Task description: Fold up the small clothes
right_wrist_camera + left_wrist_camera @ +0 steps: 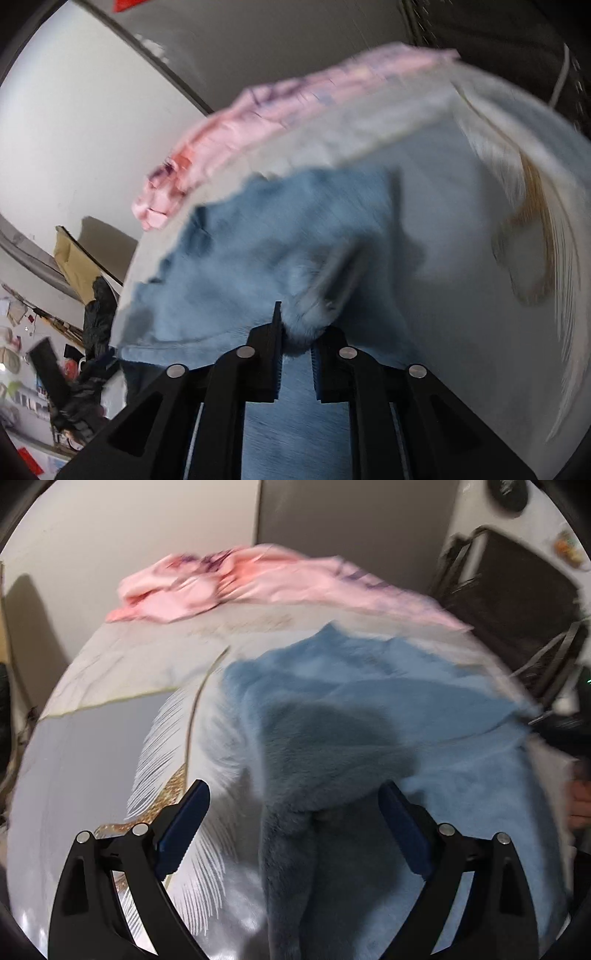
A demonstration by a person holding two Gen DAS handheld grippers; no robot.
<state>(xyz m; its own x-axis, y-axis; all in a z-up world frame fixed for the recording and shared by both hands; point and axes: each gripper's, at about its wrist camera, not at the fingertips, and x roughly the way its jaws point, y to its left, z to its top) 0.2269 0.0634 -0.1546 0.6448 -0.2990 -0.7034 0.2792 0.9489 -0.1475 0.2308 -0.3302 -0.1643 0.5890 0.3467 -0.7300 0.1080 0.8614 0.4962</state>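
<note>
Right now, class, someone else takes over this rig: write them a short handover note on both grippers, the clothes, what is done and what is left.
Left gripper: open, holding nothing, over the blue fleece garment.
Right gripper: shut on a bunched fold of the blue fleece garment.
The blue fleece lies rumpled on the feather-print table. The pink garment sits crumpled at the far edge, untouched.
Done: no finished fold shows.
Left: fold the blue piece, then the pink one.
</note>
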